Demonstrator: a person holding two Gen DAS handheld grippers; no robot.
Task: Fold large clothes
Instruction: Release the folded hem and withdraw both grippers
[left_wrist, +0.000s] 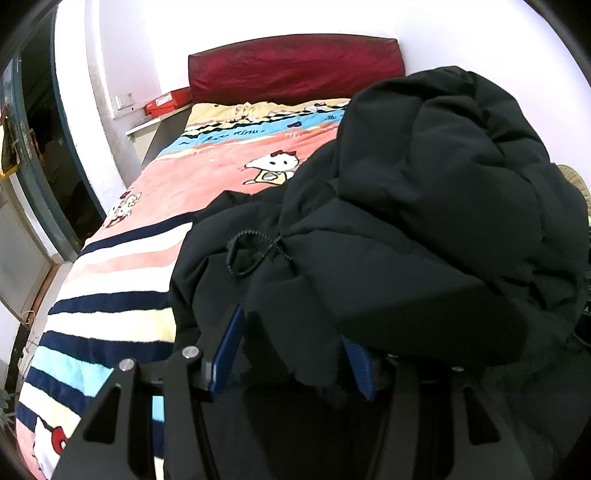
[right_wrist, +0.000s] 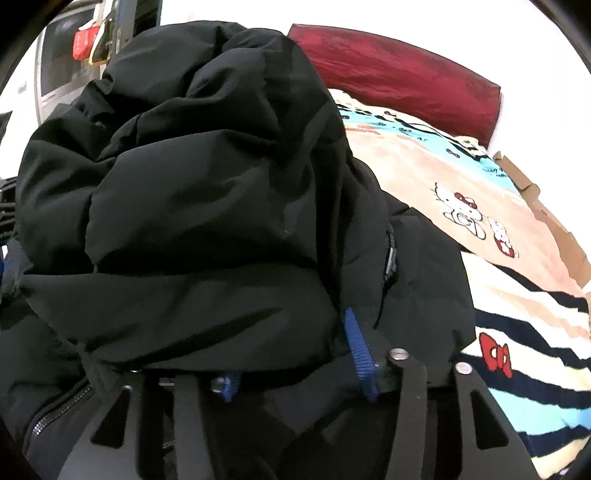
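Both tools are buried in the same black padded jacket, one on each side of the bundle, which reads as a two-handed lift so the bulk can be carried or spread out over the bed. On the left tool, the blue pads stand fairly far apart with a thick fold of jacket fabric filling the gap between them, so it appears to be clamped on a padded edge rather than standing idle. On the right tool, one blue pad shows clearly and the other only peeks out under the cloth; fabric lies between and over them, and I judge it also grips the jacket, though the hold itself is partly hidden. Gripping thick folds this way makes sense, since the slippery shell would slide out of a shallow pinch. The jacket is bunched up high in front of both cameras, puffy and quilted, with a smooth, slightly shiny shell. An elastic drawcord loops out on the left side, and a zipper runs along a lower edge in the right view. It sits over the near part of the cartoon-cat striped blanket, well short of the red pillow at the head. Folding has not visibly begun; the garment looks crumpled and needs flattening first.
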